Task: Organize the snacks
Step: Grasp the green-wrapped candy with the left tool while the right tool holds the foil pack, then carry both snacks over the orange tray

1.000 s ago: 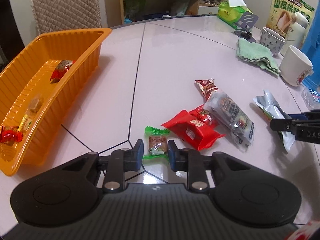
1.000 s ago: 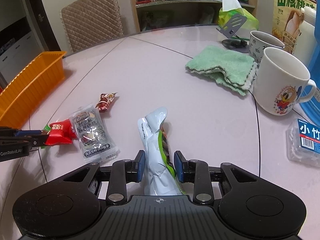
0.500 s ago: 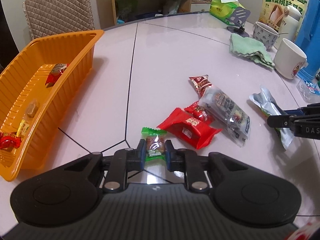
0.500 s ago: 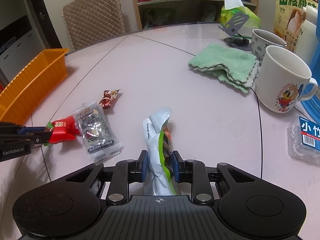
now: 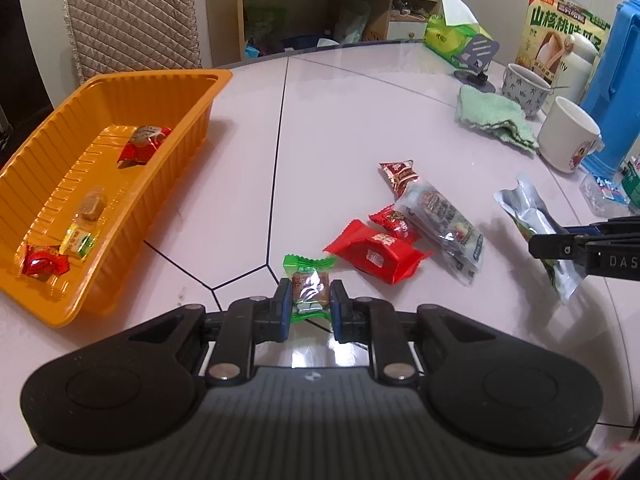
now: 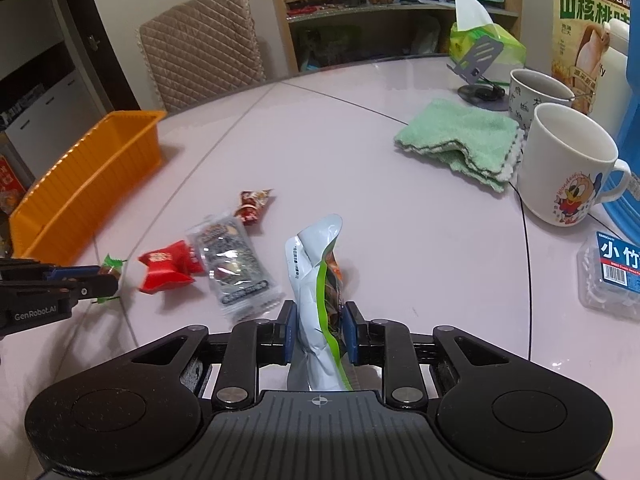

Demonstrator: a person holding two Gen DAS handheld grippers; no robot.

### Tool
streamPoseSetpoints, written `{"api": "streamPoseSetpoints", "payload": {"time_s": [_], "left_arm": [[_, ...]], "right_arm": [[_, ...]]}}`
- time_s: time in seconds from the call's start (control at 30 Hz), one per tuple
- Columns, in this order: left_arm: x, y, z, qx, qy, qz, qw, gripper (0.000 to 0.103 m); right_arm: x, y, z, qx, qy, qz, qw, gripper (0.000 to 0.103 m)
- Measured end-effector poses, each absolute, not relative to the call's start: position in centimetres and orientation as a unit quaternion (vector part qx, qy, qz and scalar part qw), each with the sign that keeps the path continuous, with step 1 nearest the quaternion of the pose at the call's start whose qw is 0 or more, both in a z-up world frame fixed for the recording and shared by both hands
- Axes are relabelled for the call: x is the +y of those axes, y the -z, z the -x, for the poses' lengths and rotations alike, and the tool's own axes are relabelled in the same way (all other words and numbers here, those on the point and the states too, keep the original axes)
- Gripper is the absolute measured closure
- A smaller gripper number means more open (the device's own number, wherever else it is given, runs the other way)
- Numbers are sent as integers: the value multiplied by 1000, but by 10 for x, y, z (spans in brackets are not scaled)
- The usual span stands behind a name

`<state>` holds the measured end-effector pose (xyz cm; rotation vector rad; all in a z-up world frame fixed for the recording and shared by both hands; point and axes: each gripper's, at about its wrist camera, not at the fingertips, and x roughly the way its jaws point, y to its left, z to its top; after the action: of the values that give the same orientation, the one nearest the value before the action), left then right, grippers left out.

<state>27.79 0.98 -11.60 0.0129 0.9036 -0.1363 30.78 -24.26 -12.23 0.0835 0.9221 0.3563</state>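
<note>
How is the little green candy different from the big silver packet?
The green candy is small and flat, with a brown middle; the silver packet is long and crumpled. The left gripper holds the candy and the right gripper holds the packet. Both are squeezed between fingers.

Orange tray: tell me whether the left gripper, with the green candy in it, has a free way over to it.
Probably yes. The orange tray lies open-topped to the left gripper's left, only bare table between. The gripper is shut on the green candy; the other snacks lie on its right.
</note>
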Motion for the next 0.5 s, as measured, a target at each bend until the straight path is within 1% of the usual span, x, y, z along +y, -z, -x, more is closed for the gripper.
{"api": "streamPoseSetpoints", "payload": {"time_s": [0.5], "left_arm": [[28, 73, -247, 398, 58, 26, 915, 86]], "right_arm": [[-208, 90, -287, 431, -232, -55, 870, 78]]}}
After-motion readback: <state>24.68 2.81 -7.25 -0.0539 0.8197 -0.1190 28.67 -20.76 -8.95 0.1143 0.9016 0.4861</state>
